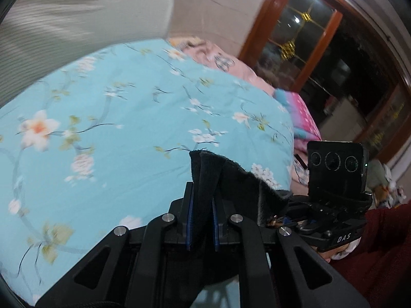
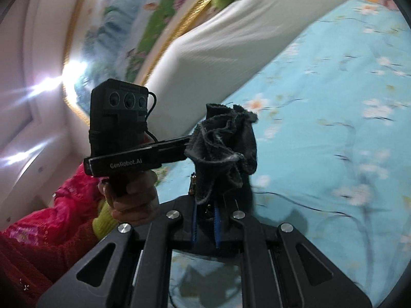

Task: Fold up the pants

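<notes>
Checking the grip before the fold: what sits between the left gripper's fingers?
In the left wrist view, a bunched edge of the dark pants fills the gap of the left gripper; nothing else lies there.

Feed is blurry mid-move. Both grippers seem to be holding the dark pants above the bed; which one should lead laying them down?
Probably the left gripper: its dark pants edge sits flat between the fingers. The right gripper holds a bunched wad over the floral bedspread.
</notes>
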A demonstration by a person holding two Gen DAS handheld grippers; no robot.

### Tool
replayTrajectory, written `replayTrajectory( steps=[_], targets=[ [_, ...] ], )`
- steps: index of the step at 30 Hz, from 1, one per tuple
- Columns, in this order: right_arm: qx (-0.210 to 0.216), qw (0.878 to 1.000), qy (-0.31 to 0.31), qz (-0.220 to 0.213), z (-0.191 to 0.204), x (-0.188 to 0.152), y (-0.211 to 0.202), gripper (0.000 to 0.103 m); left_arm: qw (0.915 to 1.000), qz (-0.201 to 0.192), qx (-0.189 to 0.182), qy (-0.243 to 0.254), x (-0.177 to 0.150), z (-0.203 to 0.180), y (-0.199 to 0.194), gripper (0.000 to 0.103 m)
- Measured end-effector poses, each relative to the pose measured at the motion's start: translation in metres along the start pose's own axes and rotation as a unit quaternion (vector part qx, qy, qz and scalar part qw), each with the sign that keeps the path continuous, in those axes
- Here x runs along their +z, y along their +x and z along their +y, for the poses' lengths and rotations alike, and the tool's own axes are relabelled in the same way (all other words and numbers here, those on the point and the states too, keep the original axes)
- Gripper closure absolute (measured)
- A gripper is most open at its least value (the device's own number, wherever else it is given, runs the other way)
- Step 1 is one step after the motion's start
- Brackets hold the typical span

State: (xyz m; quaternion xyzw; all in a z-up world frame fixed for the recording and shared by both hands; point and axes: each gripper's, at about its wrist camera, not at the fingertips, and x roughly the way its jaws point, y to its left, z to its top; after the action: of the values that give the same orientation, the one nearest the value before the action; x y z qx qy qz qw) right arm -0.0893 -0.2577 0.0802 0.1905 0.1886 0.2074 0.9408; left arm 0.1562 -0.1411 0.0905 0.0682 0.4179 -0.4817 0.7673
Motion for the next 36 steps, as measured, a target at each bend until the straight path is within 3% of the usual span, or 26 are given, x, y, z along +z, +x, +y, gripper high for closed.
replayTrajectory(
  steps=[8, 12, 18, 29, 36],
  targets=[
    [0.056, 0.995, -0.04, 0.066, 0.034, -0.016, 0.068, 0.092, 0.9952, -0.041, 0.044, -0.077, -0.059, 0.04, -0.054, 0.093],
    [0.055, 0.991, -0.053, 0.107, 0.037, -0.035, 0.105, 0.092, 0.9892, -0.04, 0.078, -0.118, -0.095, 0.063, -0.057, 0.093],
    [0.039, 0.986, -0.06, 0.148, 0.033, -0.053, 0.141, 0.091, 0.9789, -0.045, 0.088, -0.179, -0.131, 0.093, -0.055, 0.093],
    [0.021, 0.979, -0.077, 0.187, 0.037, -0.068, 0.163, 0.087, 0.9618, -0.071, 0.099, -0.245, -0.168, 0.112, -0.063, 0.093],
    [0.017, 0.974, -0.1, 0.204, 0.048, -0.075, 0.171, 0.074, 0.9497, -0.082, 0.111, -0.281, -0.188, 0.119, -0.071, 0.092]
  ],
)
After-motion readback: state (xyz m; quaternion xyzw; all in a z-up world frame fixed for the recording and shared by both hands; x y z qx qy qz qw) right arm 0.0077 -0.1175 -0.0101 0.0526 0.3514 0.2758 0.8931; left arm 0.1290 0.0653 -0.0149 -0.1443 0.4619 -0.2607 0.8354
